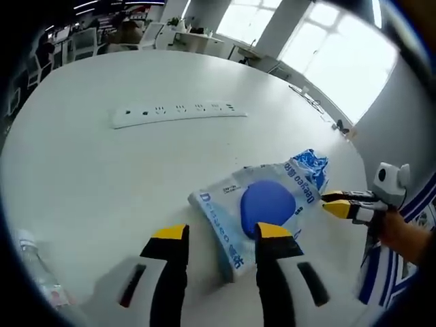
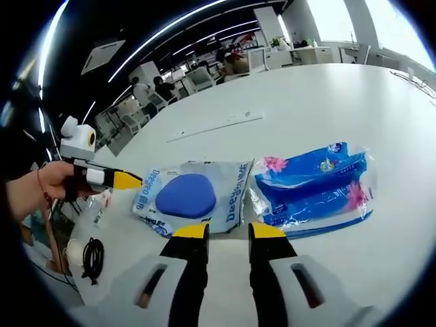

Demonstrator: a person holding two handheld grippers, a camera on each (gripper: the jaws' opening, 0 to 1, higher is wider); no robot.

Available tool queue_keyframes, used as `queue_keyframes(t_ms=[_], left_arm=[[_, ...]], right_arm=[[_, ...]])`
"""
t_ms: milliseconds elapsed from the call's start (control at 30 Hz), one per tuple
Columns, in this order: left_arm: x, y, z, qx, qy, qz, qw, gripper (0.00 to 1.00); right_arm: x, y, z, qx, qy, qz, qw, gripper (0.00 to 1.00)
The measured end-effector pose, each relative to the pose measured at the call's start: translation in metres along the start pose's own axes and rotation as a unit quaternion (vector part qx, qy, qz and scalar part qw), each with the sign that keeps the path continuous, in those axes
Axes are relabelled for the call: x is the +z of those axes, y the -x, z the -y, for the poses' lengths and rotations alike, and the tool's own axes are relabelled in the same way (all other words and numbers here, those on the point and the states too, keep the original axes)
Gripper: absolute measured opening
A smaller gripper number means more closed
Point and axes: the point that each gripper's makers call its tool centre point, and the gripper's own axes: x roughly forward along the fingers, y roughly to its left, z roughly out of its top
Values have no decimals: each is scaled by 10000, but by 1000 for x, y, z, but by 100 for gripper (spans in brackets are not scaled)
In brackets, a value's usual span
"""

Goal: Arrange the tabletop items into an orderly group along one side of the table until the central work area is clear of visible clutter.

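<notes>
A white wipes pack with a blue oval lid (image 1: 262,204) (image 2: 187,195) lies flat on the white table (image 1: 102,177) (image 2: 327,95). A blue tissue packet (image 1: 310,167) (image 2: 317,184) lies right beside it. My left gripper (image 1: 221,235) is open just short of the wipes pack, its right jaw at the pack's near edge. It comes into the right gripper view from the left (image 2: 122,180), tip beside the pack. My right gripper (image 2: 228,233) stands open before the gap between the two packs, holding nothing. It enters the left gripper view (image 1: 337,203) next to the pack's far end.
A long white power strip (image 1: 177,112) (image 2: 214,126) lies farther out on the table. A clear plastic bottle (image 1: 34,272) lies near one table edge. A coiled black cable (image 2: 92,259) sits by the table's corner. Chairs and desks stand beyond.
</notes>
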Motion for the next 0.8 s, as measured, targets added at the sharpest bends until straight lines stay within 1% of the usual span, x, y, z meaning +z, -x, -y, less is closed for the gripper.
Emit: queue_keyframes(t_ms=[367, 533, 667, 800], left_arm=[[4, 17, -2, 35, -84, 78, 9999, 49], [6, 27, -1, 22, -86, 138, 9999, 57], [9, 37, 1, -1, -129, 208, 9997, 61], [9, 48, 3, -10, -137, 282, 9995, 67]], right_arm=[[10, 14, -5, -61, 28, 165, 9998, 34], [11, 18, -11, -2, 58, 158, 9999, 35], [11, 21, -17, 29, 91, 147, 9998, 36], [11, 23, -24, 72, 113, 149, 9998, 37]])
